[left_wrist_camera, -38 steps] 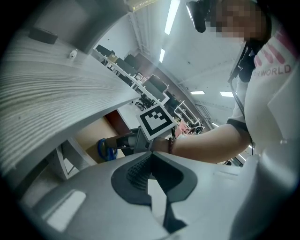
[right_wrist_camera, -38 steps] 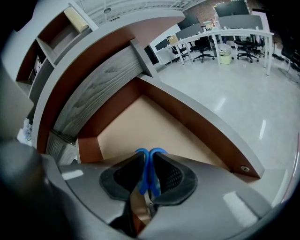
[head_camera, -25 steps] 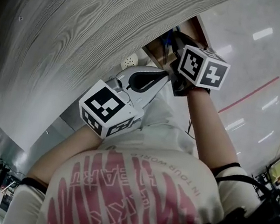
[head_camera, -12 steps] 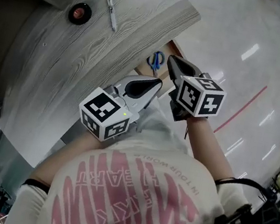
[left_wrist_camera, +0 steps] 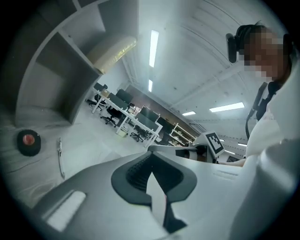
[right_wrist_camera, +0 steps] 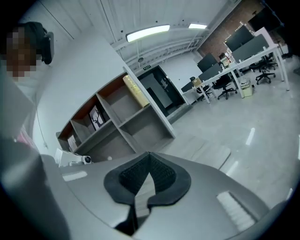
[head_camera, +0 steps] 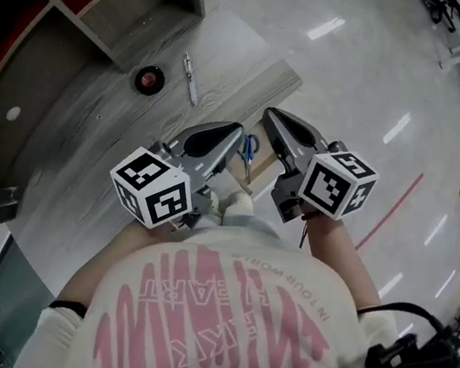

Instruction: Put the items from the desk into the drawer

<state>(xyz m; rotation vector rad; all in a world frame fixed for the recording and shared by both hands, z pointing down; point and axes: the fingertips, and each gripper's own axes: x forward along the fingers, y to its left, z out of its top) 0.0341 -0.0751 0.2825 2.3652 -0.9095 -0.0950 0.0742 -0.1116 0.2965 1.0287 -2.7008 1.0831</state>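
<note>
Both grippers hang above the front edge of the desk point(head_camera: 89, 138), and neither holds anything. The left gripper point(head_camera: 235, 131) has its jaws closed tip to tip with nothing between them. The right gripper point(head_camera: 271, 116), just beside it, is pinched together the same way. Below them the drawer point(head_camera: 251, 170) stands open at the desk's front edge, with blue scissors point(head_camera: 250, 146) lying inside. A black tape roll point(head_camera: 149, 80) and a pen point(head_camera: 190, 79) lie near each other on the desk top, between the front edge and the shelf unit point(head_camera: 112, 2) at the desk's back.
</note>
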